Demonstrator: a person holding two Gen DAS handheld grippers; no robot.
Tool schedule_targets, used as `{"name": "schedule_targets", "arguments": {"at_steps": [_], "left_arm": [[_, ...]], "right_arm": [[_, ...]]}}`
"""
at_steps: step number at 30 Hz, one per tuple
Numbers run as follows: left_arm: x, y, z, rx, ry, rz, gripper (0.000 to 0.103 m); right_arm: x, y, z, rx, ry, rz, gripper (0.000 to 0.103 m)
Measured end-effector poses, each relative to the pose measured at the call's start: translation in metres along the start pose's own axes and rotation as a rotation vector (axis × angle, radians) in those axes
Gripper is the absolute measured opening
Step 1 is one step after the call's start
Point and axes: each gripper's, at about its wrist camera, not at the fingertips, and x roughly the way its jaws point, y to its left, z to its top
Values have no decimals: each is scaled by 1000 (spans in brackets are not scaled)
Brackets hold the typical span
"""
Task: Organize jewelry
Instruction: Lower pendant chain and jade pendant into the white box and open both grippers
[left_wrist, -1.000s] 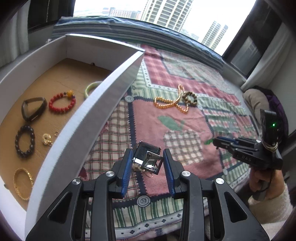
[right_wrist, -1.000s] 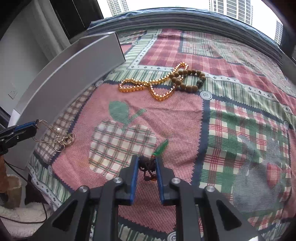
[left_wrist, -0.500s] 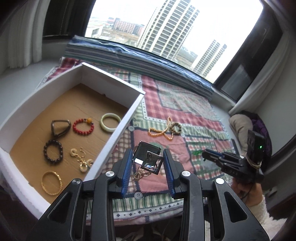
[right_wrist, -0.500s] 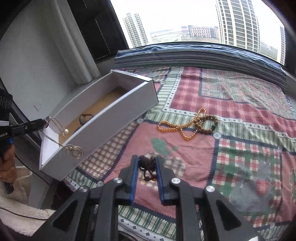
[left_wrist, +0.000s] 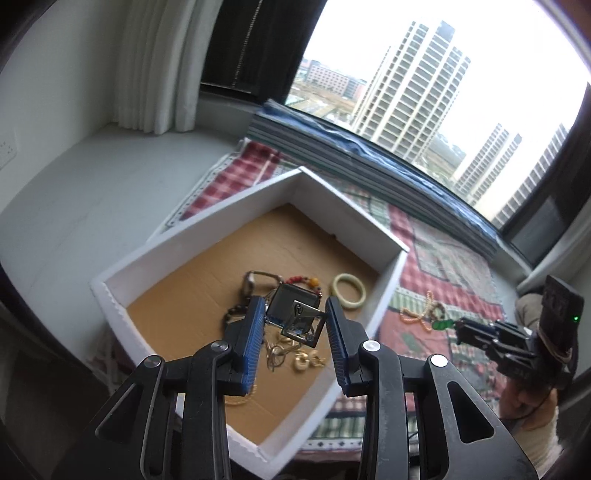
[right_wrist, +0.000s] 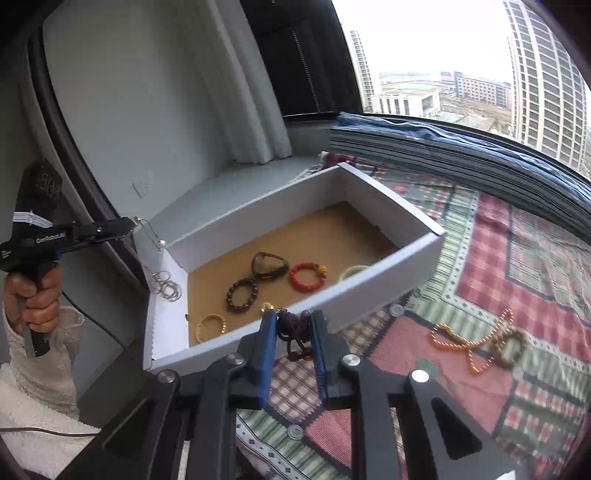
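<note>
My left gripper (left_wrist: 295, 317) is shut on a grey card of gold earrings (left_wrist: 295, 314) and holds it above the white box (left_wrist: 207, 225) with a brown cardboard floor. It also shows in the right wrist view (right_wrist: 129, 227), with the earrings (right_wrist: 166, 286) dangling over the box's near-left corner. My right gripper (right_wrist: 293, 332) is shut on a dark cord necklace (right_wrist: 295, 334); its green pendant (left_wrist: 441, 324) shows in the left wrist view. It hovers over the quilt just outside the box's front wall (right_wrist: 369, 291).
In the box lie a red bead bracelet (right_wrist: 306, 275), dark bead bracelet (right_wrist: 242, 293), gold bangle (right_wrist: 210, 326), jade bangle (left_wrist: 349, 290) and dark triangular piece (right_wrist: 269, 266). An orange bead strand with a brown bead bracelet (right_wrist: 476, 341) lies on the patchwork quilt (right_wrist: 517, 258).
Both grippers rose and swung left toward the box. The left one now holds the earring card over the box interior; the right one carried the necklace up to the front wall.
</note>
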Motion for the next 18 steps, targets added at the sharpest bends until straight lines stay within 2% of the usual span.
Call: {"name": "schedule_targets", "arguments": {"at_steps": [4, 8, 15, 17, 18], "left_arm": [[35, 37, 6, -41, 47, 65, 33], [69, 75, 11, -83, 97, 115, 33], [109, 111, 7, -127, 157, 186, 34], [113, 114, 4, -120, 169, 211, 34], [112, 114, 2, -120, 166, 216, 39]], "right_arm": [[48, 34, 18, -50, 69, 74, 19], [106, 61, 26, -75, 180, 128, 19], [189, 86, 15, -134, 374, 89, 21], [198, 86, 13, -123, 401, 60, 37], [197, 85, 13, -115, 401, 52, 39]]}}
